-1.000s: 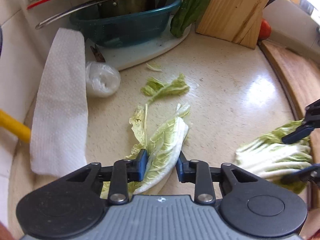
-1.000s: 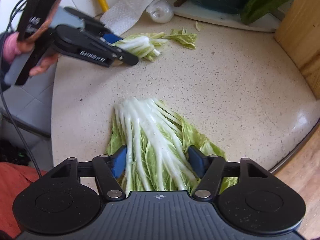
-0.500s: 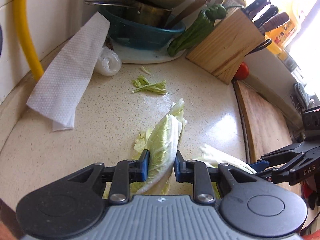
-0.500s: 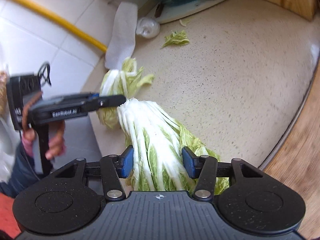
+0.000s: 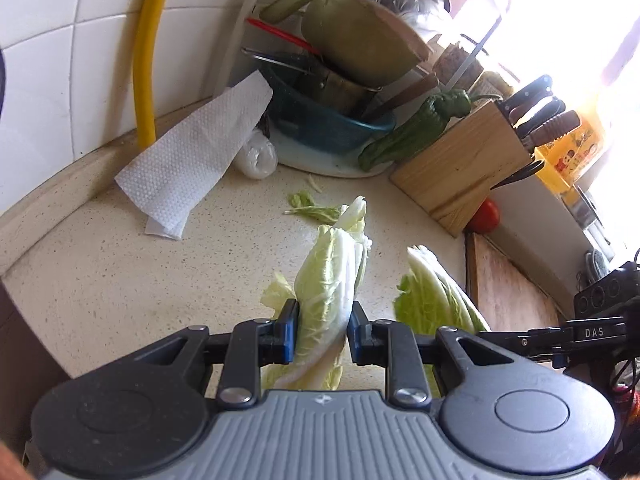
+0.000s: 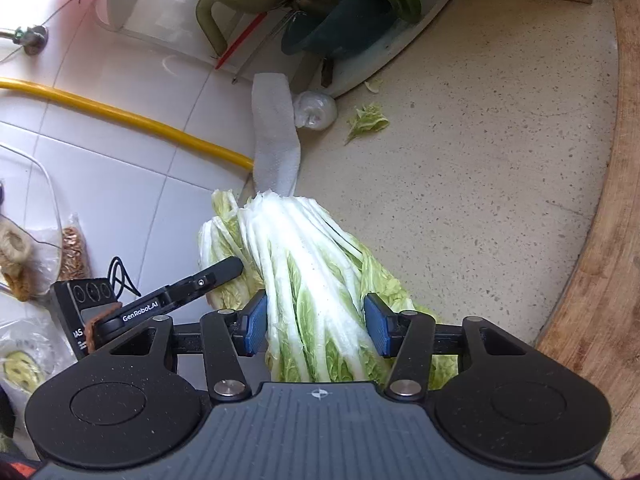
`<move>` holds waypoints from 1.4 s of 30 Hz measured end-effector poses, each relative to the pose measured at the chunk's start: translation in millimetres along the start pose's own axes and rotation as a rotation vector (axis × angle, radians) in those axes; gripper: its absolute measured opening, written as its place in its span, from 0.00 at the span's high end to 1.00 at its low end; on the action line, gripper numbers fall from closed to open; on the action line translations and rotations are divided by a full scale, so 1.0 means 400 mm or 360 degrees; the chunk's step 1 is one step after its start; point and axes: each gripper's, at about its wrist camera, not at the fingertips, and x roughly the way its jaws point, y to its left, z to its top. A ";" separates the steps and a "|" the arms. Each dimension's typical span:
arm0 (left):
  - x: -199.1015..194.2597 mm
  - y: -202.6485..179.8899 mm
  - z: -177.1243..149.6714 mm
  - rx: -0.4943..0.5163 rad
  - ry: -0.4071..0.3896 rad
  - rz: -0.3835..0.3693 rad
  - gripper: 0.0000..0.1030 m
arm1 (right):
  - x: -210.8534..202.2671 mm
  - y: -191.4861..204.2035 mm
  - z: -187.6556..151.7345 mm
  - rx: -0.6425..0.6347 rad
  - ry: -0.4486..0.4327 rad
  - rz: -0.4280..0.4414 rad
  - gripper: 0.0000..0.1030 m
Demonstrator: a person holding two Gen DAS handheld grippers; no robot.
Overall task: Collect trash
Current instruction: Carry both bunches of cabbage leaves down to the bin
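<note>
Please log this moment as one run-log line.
left gripper: shut on cabbage leaf | right gripper: shut on cabbage bundle | both raised | leaf scrap on counter

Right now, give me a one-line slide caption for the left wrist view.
Left gripper holding a cabbage leaf above the speckled counter, paper towel beyond.

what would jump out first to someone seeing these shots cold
Each gripper is shut on cabbage leaves lifted off the speckled counter: the left gripper holds a narrow cabbage leaf, the right gripper a thick cabbage bundle. Behind, a paper towel lies by the teal basin of stacked dishes.
</note>
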 end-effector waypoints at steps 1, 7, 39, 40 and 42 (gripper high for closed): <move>-0.008 -0.008 -0.006 -0.0008 -0.0018 0.0011 0.80 | 0.005 0.006 -0.001 -0.0011 0.0001 0.0035 0.43; -0.061 -0.052 -0.031 -0.0048 -0.0141 0.0088 0.80 | -0.007 0.034 -0.005 -0.0065 -0.0002 0.0198 0.43; -0.559 0.011 -0.247 -0.0199 -0.0715 0.0535 0.80 | 0.167 0.396 -0.097 -0.0387 0.0270 0.0659 0.43; -0.576 0.016 -0.256 -0.0204 -0.0734 0.0547 0.80 | 0.176 0.418 -0.108 -0.0408 0.0279 0.0676 0.43; -0.606 0.027 -0.272 -0.0219 -0.0767 0.0577 0.80 | 0.188 0.455 -0.127 -0.0449 0.0290 0.0699 0.43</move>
